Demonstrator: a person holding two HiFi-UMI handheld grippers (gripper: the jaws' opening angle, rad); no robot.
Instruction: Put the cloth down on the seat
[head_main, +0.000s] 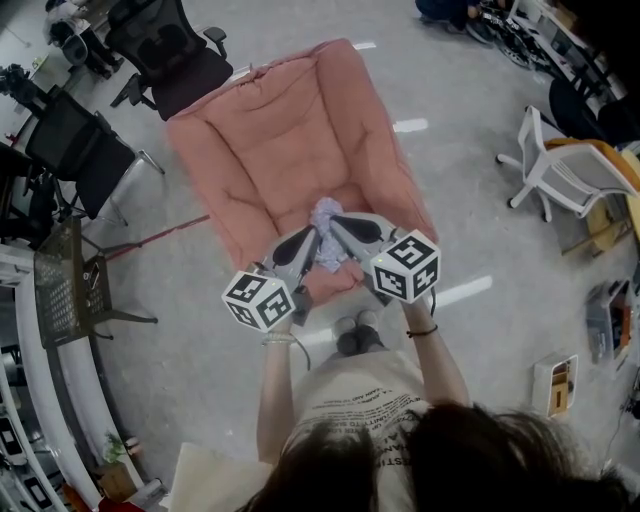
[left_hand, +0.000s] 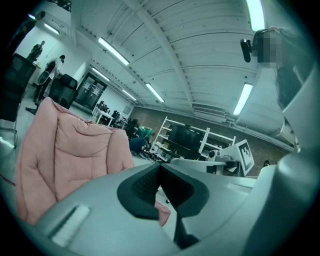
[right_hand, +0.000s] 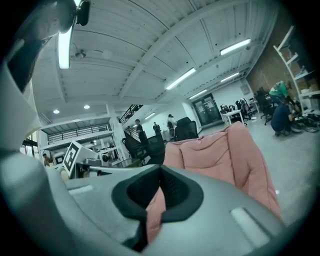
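Note:
A padded pink seat (head_main: 270, 150) lies on the grey floor in front of me; it also shows in the left gripper view (left_hand: 75, 150) and in the right gripper view (right_hand: 215, 150). A small crumpled pale cloth (head_main: 326, 214) rests near the seat's front edge. My left gripper (head_main: 310, 238) and right gripper (head_main: 336, 224) point at it from either side, tips close to the cloth. The left gripper (left_hand: 160, 166) has its jaws shut with only pink seat behind them. The right gripper (right_hand: 161, 169) is shut too. No cloth shows between either pair of pads.
Two black office chairs (head_main: 175, 55) (head_main: 75, 150) stand at the far left of the seat, and a white chair (head_main: 560, 175) at the right. A thin red rod (head_main: 150, 240) lies on the floor left of the seat. The person's shoes (head_main: 358, 335) are just before the seat.

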